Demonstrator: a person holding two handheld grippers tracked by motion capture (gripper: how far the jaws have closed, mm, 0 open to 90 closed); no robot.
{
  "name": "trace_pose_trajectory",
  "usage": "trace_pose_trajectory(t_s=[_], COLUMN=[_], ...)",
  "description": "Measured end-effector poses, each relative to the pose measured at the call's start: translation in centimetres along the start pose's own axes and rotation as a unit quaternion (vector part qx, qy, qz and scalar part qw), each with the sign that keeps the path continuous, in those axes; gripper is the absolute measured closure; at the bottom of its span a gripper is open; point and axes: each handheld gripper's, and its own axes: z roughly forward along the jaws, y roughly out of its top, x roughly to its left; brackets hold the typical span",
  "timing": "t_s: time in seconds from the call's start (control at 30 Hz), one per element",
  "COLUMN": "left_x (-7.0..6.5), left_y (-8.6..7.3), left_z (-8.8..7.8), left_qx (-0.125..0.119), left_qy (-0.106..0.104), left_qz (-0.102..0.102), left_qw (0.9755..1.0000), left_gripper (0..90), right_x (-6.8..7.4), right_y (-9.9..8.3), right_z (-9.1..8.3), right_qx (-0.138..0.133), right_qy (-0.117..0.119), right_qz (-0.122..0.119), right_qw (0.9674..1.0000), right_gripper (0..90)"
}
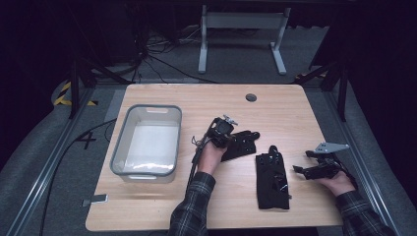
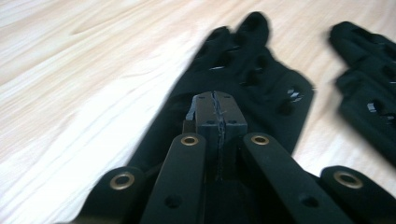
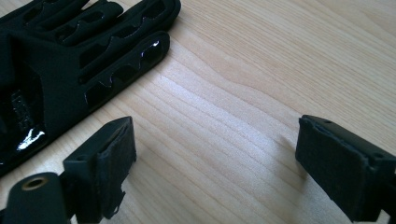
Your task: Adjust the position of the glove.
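Two black gloves lie on the wooden table (image 1: 280, 110). My left gripper (image 1: 227, 139) (image 2: 215, 105) is shut, its jaws pressed together at the wrist end of one black glove (image 1: 244, 142) (image 2: 261, 74), which stretches away from the jaws with its fingers pointing far. A scrap of fabric shows at the jaw tips, so the cuff looks pinched. The second glove (image 1: 271, 179) (image 2: 369, 102) (image 3: 56, 60) lies flat to the right, fingers away from the person. My right gripper (image 1: 301, 161) (image 3: 215, 158) rests low over bare wood right of that glove, open, with nothing between its pads.
A grey plastic bin (image 1: 120, 147) stands on the left half of the table and looks empty. A round cable hole (image 1: 251, 97) sits near the far edge. Beyond the table are cables and a white frame on the floor.
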Motion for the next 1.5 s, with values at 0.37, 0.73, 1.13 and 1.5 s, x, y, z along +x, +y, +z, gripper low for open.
trace_pose_trajectory(t_s=[0.37,0.73,1.13,1.5], left_x=[1.9,0.7,-1.4,-2.9], left_y=[-1.7,-2.9,-5.0,-6.8], left_z=[0.8,0.3,-1.7,-3.1], left_qx=[0.030,0.043,0.063,0.062], left_qy=[0.025,0.034,0.055,0.018], left_qz=[-0.013,-0.011,-0.013,-0.011], left_qw=[0.9992,0.9984,0.9965,0.9978], left_gripper=[89.8,89.8,89.7,89.6], right_x=[0.0,0.0,0.1,0.1], right_y=[0.0,0.0,0.0,0.0], right_z=[0.0,0.0,0.0,0.0], right_qx=[0.000,0.000,-0.001,-0.002], right_qy=[0.000,-0.001,-0.002,-0.003], right_qz=[0.000,0.001,0.002,0.003], right_qw=[1.0000,1.0000,1.0000,1.0000], right_gripper=[12.8,12.7,12.7,12.7])
